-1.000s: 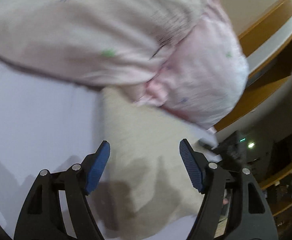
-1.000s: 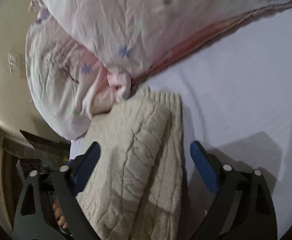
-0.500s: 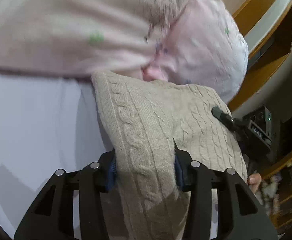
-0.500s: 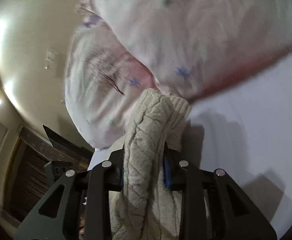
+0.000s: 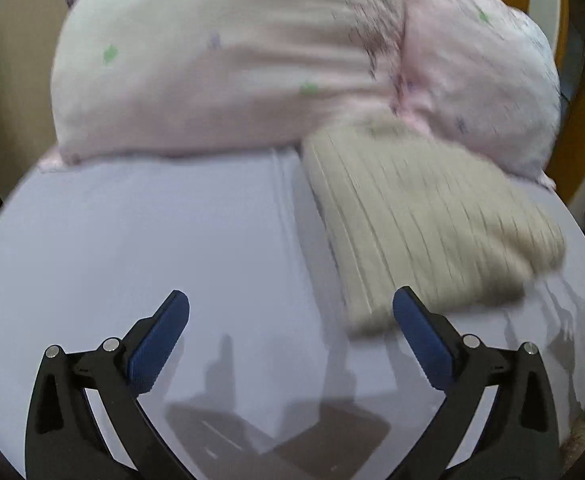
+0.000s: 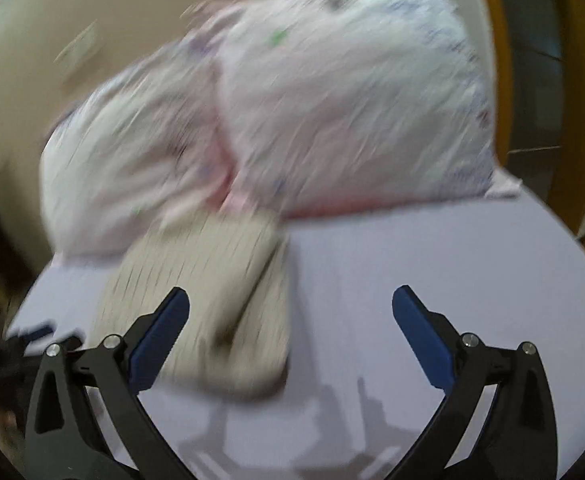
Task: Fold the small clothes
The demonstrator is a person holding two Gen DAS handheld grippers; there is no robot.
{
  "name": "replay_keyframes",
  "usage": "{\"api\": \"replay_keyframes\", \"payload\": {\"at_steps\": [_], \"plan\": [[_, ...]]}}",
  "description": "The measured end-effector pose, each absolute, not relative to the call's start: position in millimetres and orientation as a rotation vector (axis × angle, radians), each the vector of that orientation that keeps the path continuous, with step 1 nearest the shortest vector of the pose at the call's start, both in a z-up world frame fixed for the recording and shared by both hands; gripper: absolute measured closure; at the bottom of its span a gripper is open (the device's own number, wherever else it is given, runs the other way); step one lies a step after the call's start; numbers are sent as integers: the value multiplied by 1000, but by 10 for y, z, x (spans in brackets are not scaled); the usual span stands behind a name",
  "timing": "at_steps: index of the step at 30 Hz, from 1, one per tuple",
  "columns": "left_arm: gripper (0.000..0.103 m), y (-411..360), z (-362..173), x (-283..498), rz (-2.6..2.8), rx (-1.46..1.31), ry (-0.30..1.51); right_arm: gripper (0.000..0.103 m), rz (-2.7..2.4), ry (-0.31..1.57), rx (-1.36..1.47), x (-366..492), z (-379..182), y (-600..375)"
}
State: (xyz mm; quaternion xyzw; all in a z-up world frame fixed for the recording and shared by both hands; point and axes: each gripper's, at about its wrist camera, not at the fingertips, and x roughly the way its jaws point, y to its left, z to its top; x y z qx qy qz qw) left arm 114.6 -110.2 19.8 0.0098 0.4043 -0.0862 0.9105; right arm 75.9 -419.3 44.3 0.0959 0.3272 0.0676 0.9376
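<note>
1. The left gripper (image 5: 290, 320) hangs released above the bed sheet (image 5: 172, 240), its blue-padded jaws spread wide with nothing between them.
2. The right gripper (image 6: 290, 316) is likewise released, jaws wide apart and holding nothing.
3. The folded beige knit sweater (image 5: 412, 220) lies flat on the sheet, in the far right part of it as the left wrist view shows, its far end touching the pink pillows (image 5: 232, 60) that sit along the sheet's far edge.
4. In the left wrist view the sweater's near corner lies just beyond the right-hand pad; whether pad and cloth touch cannot be told.
5. In the right wrist view the same sweater (image 6: 212, 300) sits left of centre, partly behind the left-hand pad, with the pillows (image 6: 312, 100) heaped behind it. This view is badly blurred, so the fold lines are hard to read.
6. Shadows of both tools fall on the sheet near its near edge.
7. Wooden furniture (image 5: 580, 120) stands beyond the right-hand pillow.
</note>
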Motion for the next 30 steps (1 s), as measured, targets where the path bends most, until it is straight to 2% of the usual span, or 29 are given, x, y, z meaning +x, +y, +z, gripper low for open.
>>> {"api": "replay_keyframes", "payload": {"at_steps": [5, 10, 14, 30], "plan": [[1, -1296, -49, 1037, -186, 69, 894, 2, 158, 839, 130, 692, -35, -3765], [1, -1429, -154, 1114, -135, 157, 927, 2, 97, 864, 52, 796, -131, -3422], [1, -1370, -167, 1178, -138, 110, 941, 2, 46, 934, -21, 899, -240, -3361], [1, -1382, -176, 1201, -134, 112, 942, 2, 42, 938, -12, 950, -255, -3377]]}}
